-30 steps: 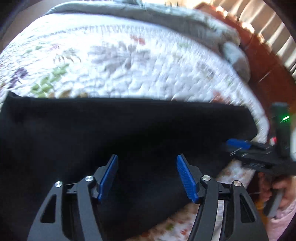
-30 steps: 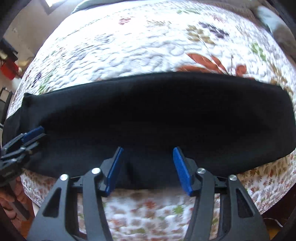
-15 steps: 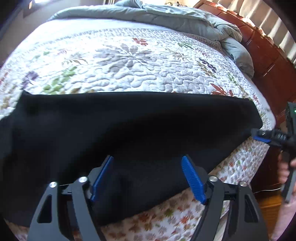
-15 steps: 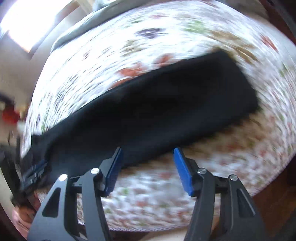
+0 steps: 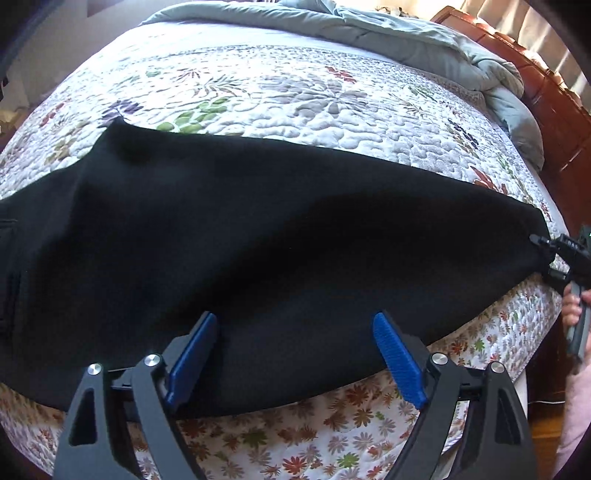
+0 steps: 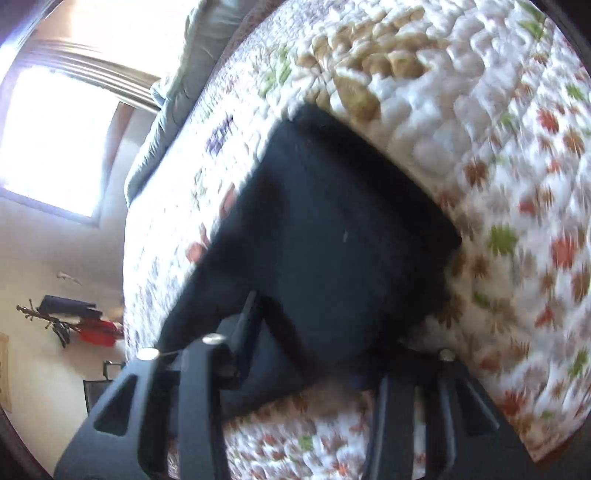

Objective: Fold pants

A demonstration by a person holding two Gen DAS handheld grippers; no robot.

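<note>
The left gripper (image 5: 291, 354) is hanging over the near edge of the black pants (image 5: 258, 236), its blue pads (image 5: 397, 360) wide apart and still spreading — cloth is lying under the gap, but neither pad is pressing on it.

The right gripper (image 6: 310, 354) is the tricky one. In its own view the frame is smeared with blur and the fingertips are sinking into the dark fabric (image 6: 332, 229), so the pads themselves are hard to pick out. The jaws are closing around the pants' end, with cloth between them. From the left camera it's showing at the far right edge (image 5: 543, 254), nosing into the corner of the pants, partly cut off, a hand (image 5: 572, 306) on the handle.

The pants are lying stretched across the floral quilt (image 5: 295, 99), along the near edge of the bed. Their left end is running out of frame. A grey blanket (image 5: 406, 33) is bunched at the far side — beside the wooden footboard (image 5: 546, 96).
</note>
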